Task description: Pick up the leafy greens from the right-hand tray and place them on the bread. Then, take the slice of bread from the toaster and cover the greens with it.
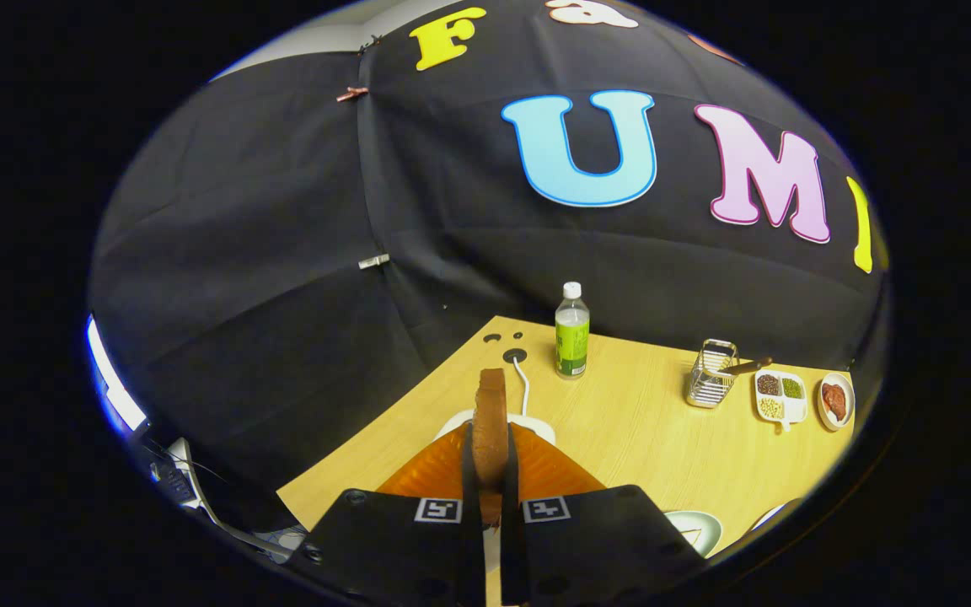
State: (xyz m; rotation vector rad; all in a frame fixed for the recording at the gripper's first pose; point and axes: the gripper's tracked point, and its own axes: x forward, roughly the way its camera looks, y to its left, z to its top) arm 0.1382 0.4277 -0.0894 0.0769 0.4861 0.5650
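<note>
My gripper (490, 459) is shut on a brown slice of bread (491, 413), held on edge between both fingers and sticking out ahead of them. Just below and beyond the fingers sits the white toaster (536, 424), mostly hidden behind the fingers and the bread. Its white cord (523, 384) runs to a hole in the wooden table (629, 430). A pale plate (699, 529) peeks out beside the right finger; what lies on it is hidden.
A plastic bottle with a green label (571, 330) stands beyond the toaster. Farther right are a wire holder (710, 374), a white divided dish of beans (779, 396) and a small plate with red food (835, 400). The table's left edge runs close by.
</note>
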